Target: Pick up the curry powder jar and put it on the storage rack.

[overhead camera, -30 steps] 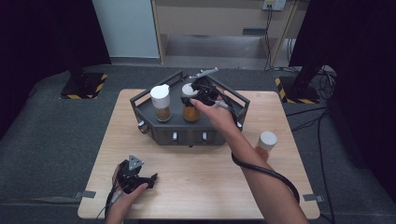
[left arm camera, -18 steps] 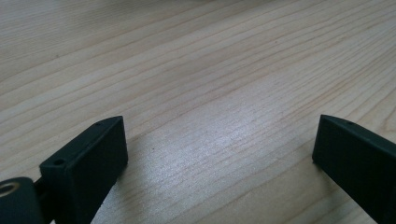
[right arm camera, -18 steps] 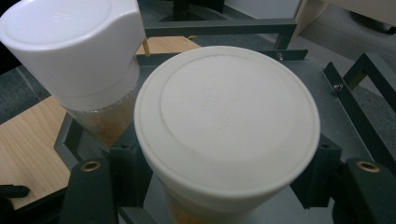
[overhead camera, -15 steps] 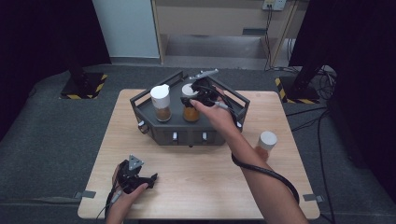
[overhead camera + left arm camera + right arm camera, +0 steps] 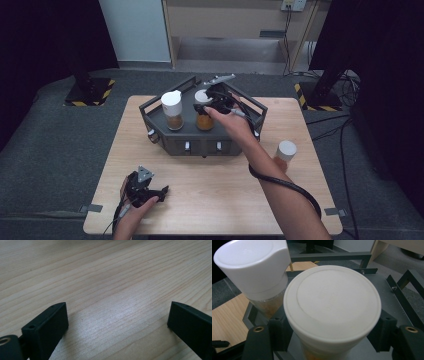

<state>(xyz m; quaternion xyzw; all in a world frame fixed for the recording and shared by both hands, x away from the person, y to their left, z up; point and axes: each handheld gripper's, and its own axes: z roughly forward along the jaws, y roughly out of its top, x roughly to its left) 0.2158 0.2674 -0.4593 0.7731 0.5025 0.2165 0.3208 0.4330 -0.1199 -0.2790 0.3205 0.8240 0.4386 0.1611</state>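
Evidently the step in hand is letting go of the round glass spice jar with the flat white lid, which stands in the dark grey metal rack toward 12 o'clock on the pale wooden counter. The right tool has just been opening. Its pads sit narrowly either side of the lid with the jar between them, and they no longer look to be squeezing it.

To finish well, I would widen the jaws until both pads stand clear of the lid. Then lift the tool straight up rather than dragging it sideways. The taller white-capped glass shaker stands just beside the jar at its 9 o'clock, so any swing that way could knock it.

The jar stands upright, its long axis vertical, lid up and amber contents below. It looks seated square in the rack, though its foot is hidden.

The left tool rests at 7 o'clock on the counter, jaws wide and holding nothing.
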